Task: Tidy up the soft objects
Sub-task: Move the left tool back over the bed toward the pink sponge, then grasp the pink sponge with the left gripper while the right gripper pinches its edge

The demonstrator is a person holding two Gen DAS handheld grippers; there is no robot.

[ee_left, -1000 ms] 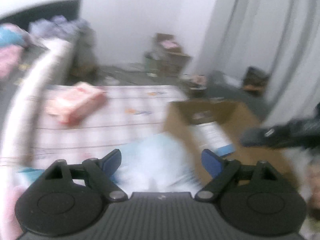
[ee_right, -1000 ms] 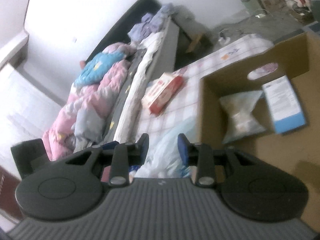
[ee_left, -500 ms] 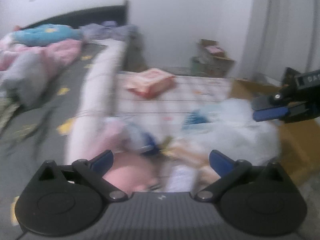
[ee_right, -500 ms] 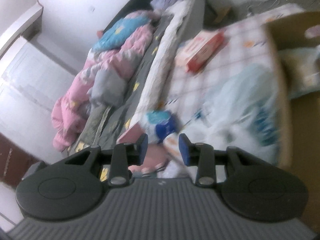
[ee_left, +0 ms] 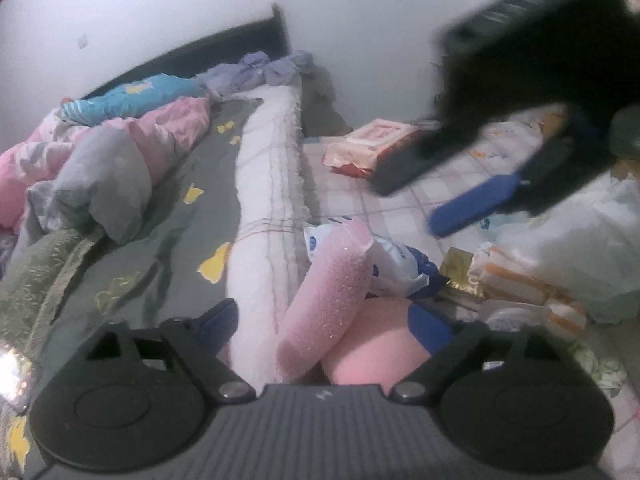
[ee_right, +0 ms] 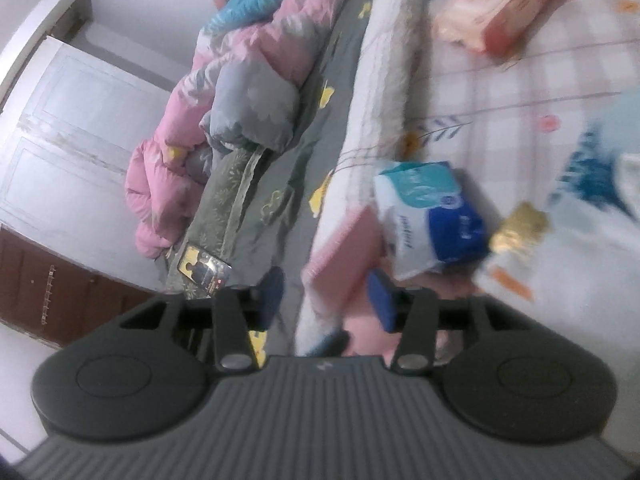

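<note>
both grippers swung from the box to the pile. left gripper (ee_left: 324, 326), wide but closing, straddles the pink sponge (ee_left: 326, 300); right gripper (ee_right: 326, 300), empty, opens at one o'clock. they could collide over it.

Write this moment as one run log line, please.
left gripper: closing, nothing pressed | right gripper: opening, empty | pink foam roll: lying on bed

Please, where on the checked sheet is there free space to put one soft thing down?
Free: the checked sheet between the pink tissue pack and the blue-and-white pack, beside the white rolled edge. Crowded: nearer, where the pink foam roll, the gold packet, the orange-striped pack and the white plastic bag lie together.
</note>
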